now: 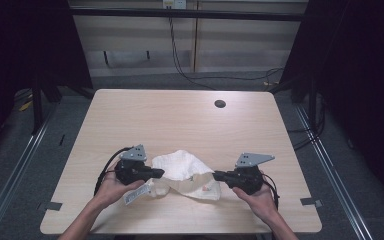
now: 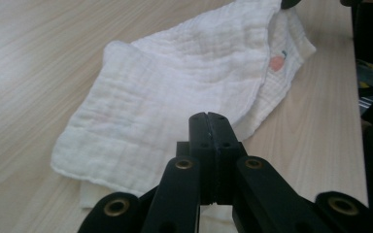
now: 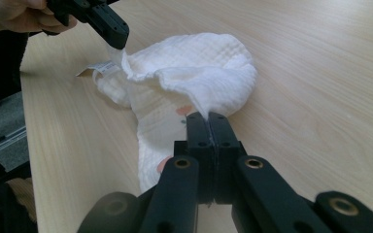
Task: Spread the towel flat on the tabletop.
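A pale wooden table (image 1: 180, 120) with rounded corners stands on grey carpet, with a round cable hole (image 1: 220, 104) near its far edge. Behind it runs a light panelled wall with black cables hanging down; dark curtains close in both sides (the room is dim away from the tabletop). A white cloth (image 1: 185, 172) lies crumpled near the front edge of the table, between the two hands. The left gripper (image 1: 159, 173) pinches the cloth's left edge, its jaws pressed together on the fabric, beside a small label (image 1: 132, 197). The right gripper (image 1: 216, 175) pinches the cloth's right edge, jaws likewise closed on a lifted fold.
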Available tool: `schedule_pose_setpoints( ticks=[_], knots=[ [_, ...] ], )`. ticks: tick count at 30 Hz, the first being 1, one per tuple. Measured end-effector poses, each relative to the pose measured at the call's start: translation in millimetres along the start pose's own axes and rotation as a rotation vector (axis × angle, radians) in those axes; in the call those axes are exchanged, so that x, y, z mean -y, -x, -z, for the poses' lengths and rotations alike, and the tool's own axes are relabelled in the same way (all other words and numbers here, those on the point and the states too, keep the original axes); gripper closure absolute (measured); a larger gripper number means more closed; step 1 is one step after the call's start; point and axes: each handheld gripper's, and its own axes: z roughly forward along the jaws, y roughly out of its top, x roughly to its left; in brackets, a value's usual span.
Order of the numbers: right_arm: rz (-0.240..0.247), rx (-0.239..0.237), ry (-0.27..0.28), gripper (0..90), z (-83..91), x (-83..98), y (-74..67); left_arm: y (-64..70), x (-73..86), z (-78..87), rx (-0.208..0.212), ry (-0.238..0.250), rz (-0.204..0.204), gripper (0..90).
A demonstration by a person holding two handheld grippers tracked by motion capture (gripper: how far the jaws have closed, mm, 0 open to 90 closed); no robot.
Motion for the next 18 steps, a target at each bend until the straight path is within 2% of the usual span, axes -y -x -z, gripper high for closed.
schedule_pose_setpoints(
  ticks=[6, 9, 12, 15, 16, 17, 18],
  knots=[
    [0.009, -0.012, -0.001, 89.6, -2.1, -9.5, 4.7, 4.1, -3.7, 1.6, 0.035, 0.026, 0.008, 90.0],
    [0.018, -0.018, 0.006, 89.6, -2.5, -17.4, 6.0, 4.5, -5.7, 4.5, 0.03, 0.045, 0.011, 90.0],
    [0.02, -0.027, 0.029, 89.6, 0.1, -27.9, 7.7, 4.7, -13.0, 15.3, 0.023, 0.078, 0.02, 90.0],
    [0.011, -0.044, 0.033, 89.6, 0.4, -33.8, 9.6, 3.2, -14.3, 18.0, 0.022, 0.081, 0.026, 90.0],
    [0.017, -0.033, 0.026, 89.7, -2.0, -35.9, 10.0, 3.0, -12.3, 17.0, 0.03, 0.079, 0.025, 90.0],
    [0.015, -0.035, 0.024, 89.7, -3.0, -35.6, 10.1, 4.0, -7.4, 13.0, 0.031, 0.054, 0.025, 90.0],
    [0.017, -0.033, 0.02, 89.7, -4.3, -34.9, 10.1, 4.5, -4.1, 10.1, 0.031, 0.031, 0.022, 86.1]
  ],
)
